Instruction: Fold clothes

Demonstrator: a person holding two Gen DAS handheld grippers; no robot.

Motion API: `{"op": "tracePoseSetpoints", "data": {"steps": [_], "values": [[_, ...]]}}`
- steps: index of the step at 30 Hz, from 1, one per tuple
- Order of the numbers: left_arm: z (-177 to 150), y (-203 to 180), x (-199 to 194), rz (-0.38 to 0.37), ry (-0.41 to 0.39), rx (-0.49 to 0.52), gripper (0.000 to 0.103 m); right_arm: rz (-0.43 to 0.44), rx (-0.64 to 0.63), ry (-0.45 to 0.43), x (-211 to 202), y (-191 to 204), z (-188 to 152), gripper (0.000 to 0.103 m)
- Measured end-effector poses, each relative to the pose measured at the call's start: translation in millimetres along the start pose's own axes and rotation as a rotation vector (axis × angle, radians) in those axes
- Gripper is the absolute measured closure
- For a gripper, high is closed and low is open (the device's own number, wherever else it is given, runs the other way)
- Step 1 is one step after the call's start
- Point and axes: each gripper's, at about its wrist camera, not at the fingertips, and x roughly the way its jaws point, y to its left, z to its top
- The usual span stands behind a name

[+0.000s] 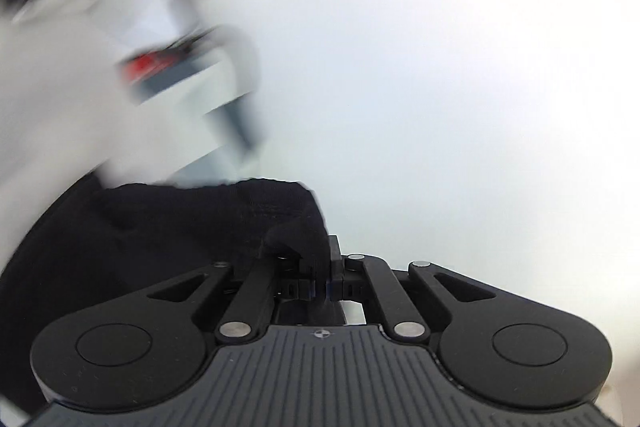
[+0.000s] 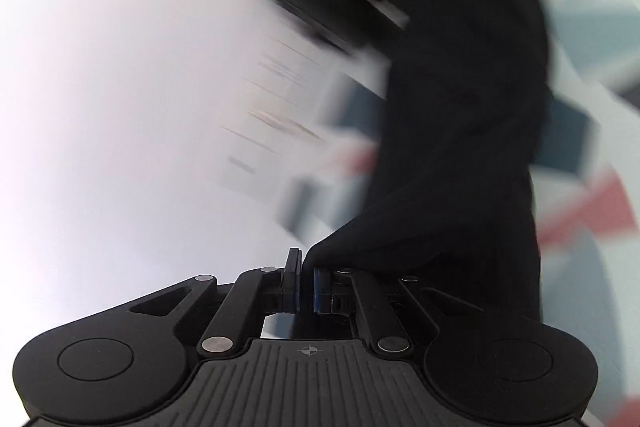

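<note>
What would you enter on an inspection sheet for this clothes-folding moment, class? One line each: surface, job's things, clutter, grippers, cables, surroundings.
Surface: pale, blurred; no detail readable.
Job's things: black garment, pinched at its edge in both views, trailing away from each gripper.
Clutter: blurred red thing; cannot identify.
Grippers: left gripper shut on the black garment; right gripper shut on it too.
Cables: nothing seen.
Surroundings: smeared by motion blur; grey, white and red patches only.

I could not say which kind of room it was: around me was a plain pale wall [image 1: 440, 67], and the far blurred furniture [image 1: 192, 75] stayed unreadable.
</note>
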Motion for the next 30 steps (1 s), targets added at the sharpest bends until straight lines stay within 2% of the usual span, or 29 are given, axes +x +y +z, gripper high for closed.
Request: {"op": "tracePoseSetpoints", "data": {"steps": [2, 4, 6, 9, 11, 13, 15, 19, 25, 26, 30], "values": [[3, -6, -17, -0.036, -0.022, 0.015, 0.099, 0.071, 0.074, 0.019, -10, 0, 5, 0.098], [-7, 5, -27, 0.003, -0.009, 0.043, 0.099, 0.037, 0.038, 0.050, -16, -6, -2, 0.098], [-22, 37, -18, 0.098, 0.027, 0.016, 0.099, -0.053, 0.003, 0.081, -17, -22, -15, 0.098], [-47, 98, -22, 0.271, 0.098, -0.065, 0.099, -0.197, 0.085, 0.130, -15, -63, -30, 0.098], [-69, 134, -29, 0.395, 0.143, -0.053, 0.099, -0.279, 0.089, 0.150, -18, -86, -39, 0.098], [-85, 162, -31, 0.463, 0.177, -0.068, 0.099, -0.341, 0.093, 0.175, -22, -105, -49, 0.098], [-95, 174, -36, 0.472, 0.184, -0.059, 0.099, -0.383, 0.095, 0.189, -27, -119, -56, 0.098], [-91, 164, -40, 0.450, 0.178, 0.000, 0.099, -0.389, 0.067, 0.207, -34, -128, -58, 0.098], [-89, 130, -64, 0.342, 0.126, 0.144, 0.099, -0.339, -0.013, 0.188, -46, -113, -60, 0.098], [-91, 130, -68, 0.348, 0.125, 0.150, 0.099, -0.341, -0.018, 0.192, -49, -114, -58, 0.098], [-101, 154, -67, 0.461, 0.154, 0.077, 0.099, -0.390, 0.016, 0.229, -43, -128, -64, 0.098]]}}
